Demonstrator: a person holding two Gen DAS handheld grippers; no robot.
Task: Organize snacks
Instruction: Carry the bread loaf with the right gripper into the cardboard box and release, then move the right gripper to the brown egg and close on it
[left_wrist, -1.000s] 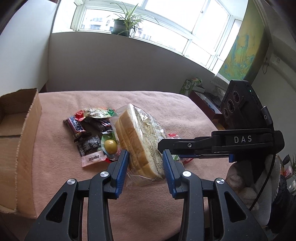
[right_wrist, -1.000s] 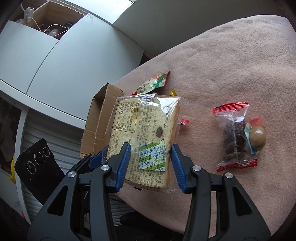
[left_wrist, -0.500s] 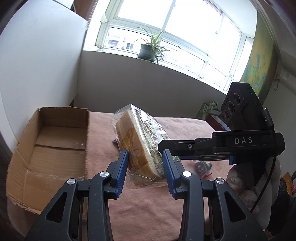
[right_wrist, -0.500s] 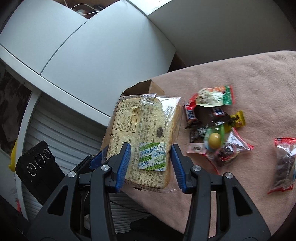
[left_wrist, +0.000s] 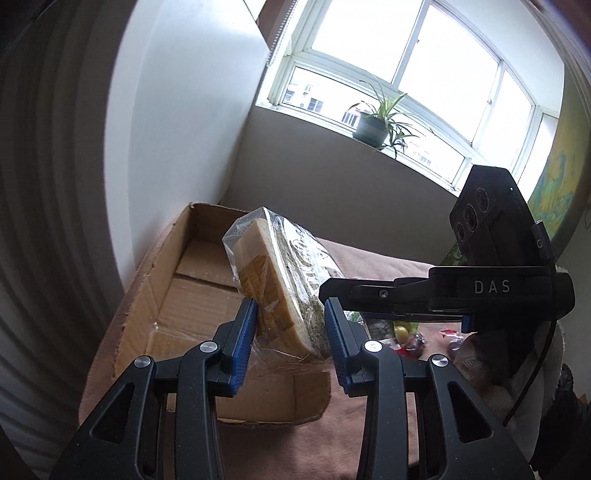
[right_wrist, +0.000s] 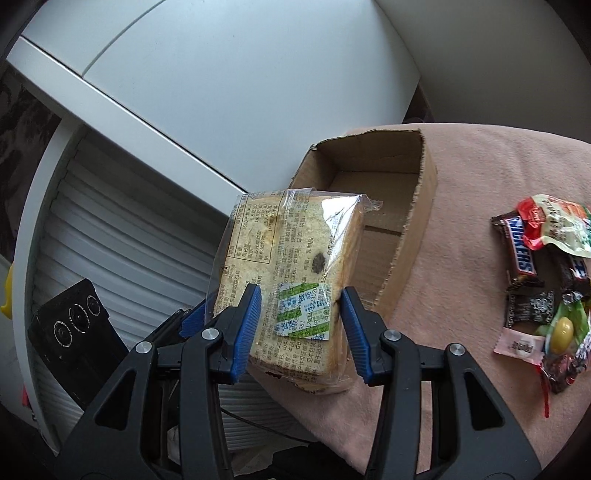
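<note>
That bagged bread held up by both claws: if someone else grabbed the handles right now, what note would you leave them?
Left claw: shut on the bagged bread, gripping its near end.
Right claw: shut on the same loaf from the other side.
The bread hangs in the air at the cardboard box, not yet inside.
The box looks empty so far.
Left to do: lower the bread in and release, then fetch the Snickers bar and the other wrapped snacks piled on the pink blanket.
</note>
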